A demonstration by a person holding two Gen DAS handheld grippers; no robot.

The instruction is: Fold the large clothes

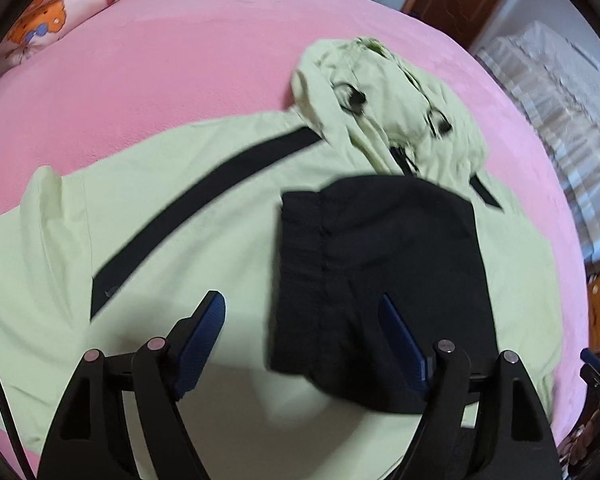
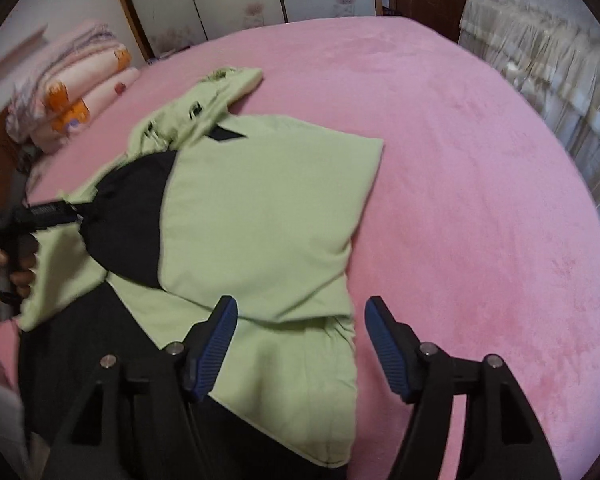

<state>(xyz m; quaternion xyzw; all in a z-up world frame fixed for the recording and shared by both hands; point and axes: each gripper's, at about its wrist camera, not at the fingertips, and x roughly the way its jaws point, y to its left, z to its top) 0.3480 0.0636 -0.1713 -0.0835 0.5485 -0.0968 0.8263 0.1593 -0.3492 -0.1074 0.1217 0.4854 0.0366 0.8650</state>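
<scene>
Pale-green hooded jacket (image 2: 260, 200) lies part-folded on pink bed (image 2: 480, 180), black cuffed sleeve (image 1: 380, 272) laid across its body to narrow it; left gripper (image 1: 304, 320) and right gripper (image 2: 300, 328) hover above, jaws apart, empty.

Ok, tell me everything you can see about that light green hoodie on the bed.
The light green hoodie lies spread on the pink bedspread, partly folded. It looks like soft matte cloth with black panels, one a diagonal stripe. A black cuff is folded in over the body. The hood, crumpled at the far end, shows dark drawstring eyelets. Both the left gripper and right gripper hover over it, open, holding nothing.
</scene>
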